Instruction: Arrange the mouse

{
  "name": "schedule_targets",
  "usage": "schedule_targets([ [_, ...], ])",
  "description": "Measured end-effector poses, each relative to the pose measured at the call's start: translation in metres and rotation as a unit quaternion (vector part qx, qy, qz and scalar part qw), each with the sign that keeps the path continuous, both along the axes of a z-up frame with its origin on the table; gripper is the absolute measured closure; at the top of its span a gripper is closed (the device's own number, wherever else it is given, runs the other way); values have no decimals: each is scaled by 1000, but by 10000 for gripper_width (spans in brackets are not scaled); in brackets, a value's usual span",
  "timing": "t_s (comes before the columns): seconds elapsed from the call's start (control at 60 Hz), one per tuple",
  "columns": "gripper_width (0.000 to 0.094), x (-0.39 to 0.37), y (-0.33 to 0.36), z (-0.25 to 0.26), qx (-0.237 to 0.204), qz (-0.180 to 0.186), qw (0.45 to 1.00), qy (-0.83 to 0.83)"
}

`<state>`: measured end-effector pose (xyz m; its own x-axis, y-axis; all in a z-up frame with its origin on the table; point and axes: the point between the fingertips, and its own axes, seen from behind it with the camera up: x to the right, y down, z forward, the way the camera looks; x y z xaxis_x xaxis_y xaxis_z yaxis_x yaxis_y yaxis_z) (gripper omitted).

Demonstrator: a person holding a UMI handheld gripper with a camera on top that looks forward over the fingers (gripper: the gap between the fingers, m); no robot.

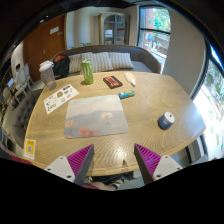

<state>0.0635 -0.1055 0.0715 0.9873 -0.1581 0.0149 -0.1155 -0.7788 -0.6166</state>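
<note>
- The gripper (113, 160) sits above the near edge of the wooden table (150, 105), its fingers spread wide with nothing between them.
- The purple pad of the left finger (78, 158) and that of the right finger (147, 157) both show on the inner faces; each is clear of any object.
- A grey mouse mat (96, 115) lies flat on the table just ahead of the fingers.
- The mouse (166, 120), light-coloured, rests on the bare wood to the right of the mat, well apart from it and beyond the right finger.
- Farther back stand a green can (87, 72) and a clear jug (47, 74).
- A dark book (112, 82), a teal marker (126, 95) and a printed sheet (60, 97) lie on the far half of the table.
</note>
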Motion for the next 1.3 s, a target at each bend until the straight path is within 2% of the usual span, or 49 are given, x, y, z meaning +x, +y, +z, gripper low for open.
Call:
schedule_targets([
  [0.183, 107, 54, 3, -12, 6, -40, 999, -2],
  [0.267, 108, 95, 9, -25, 14, -47, 999, -10],
  [0.417, 109, 196, 19, -60, 10, -9, 998, -64],
  [0.517, 112, 233, 40, -83, 19, -6, 999, -32],
  [0.567, 112, 240, 46, -95, 18, 0, 1000, -10],
  [0.65, 115, 245, 63, -92, 45, 14, 999, 21],
  [0.717, 107, 248, 74, -94, 44, 37, 998, 16],
  [0.85, 107, 246, 101, -93, 55, 56, 997, 17],
  [0.983, 117, 240, 125, -91, 68, 57, 996, 14],
  [1.05, 180, 237, 134, -89, 85, 54, 995, 11],
  [1.133, 386, 232, 144, -89, 109, 55, 992, 7],
  [1.183, 413, 231, 144, -91, 110, 49, 993, 7],
  [1.3, 488, 232, 145, -91, 68, 34, 997, 14],
])
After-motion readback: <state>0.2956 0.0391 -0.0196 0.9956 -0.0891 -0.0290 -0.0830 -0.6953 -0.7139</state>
